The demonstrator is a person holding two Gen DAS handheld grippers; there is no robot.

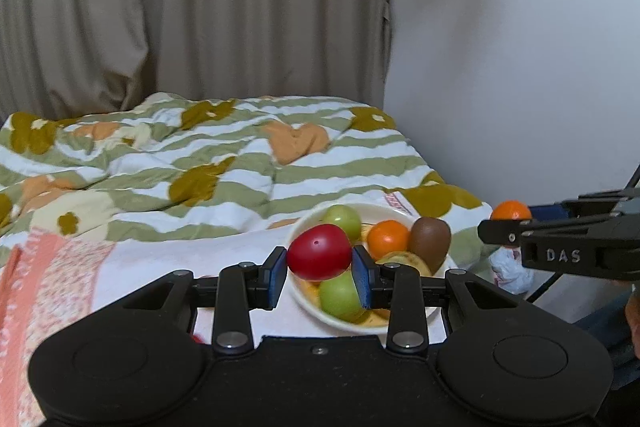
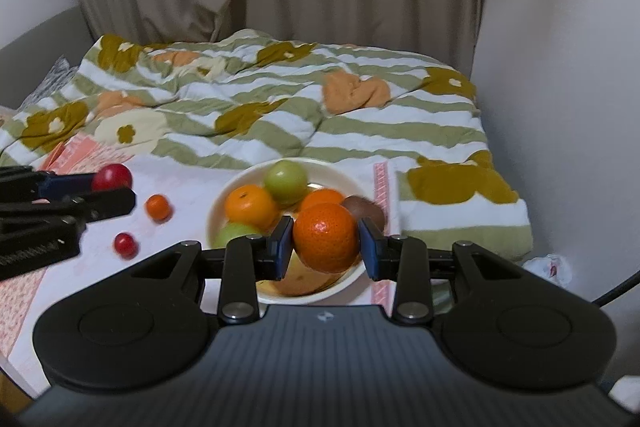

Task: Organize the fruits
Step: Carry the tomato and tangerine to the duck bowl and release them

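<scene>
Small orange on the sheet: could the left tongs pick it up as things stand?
Probably not yet. The left tongs are already shut on a red fruit, so they are full; the small orange itself lies bare on the sheet.

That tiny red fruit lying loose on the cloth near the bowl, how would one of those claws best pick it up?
The small red fruit is round and lies alone on the flat cloth, apart from the little orange and the bowl. I would come straight down from above and close the fingers across its widest middle. Any side would probably serve, since it looks round.
</scene>
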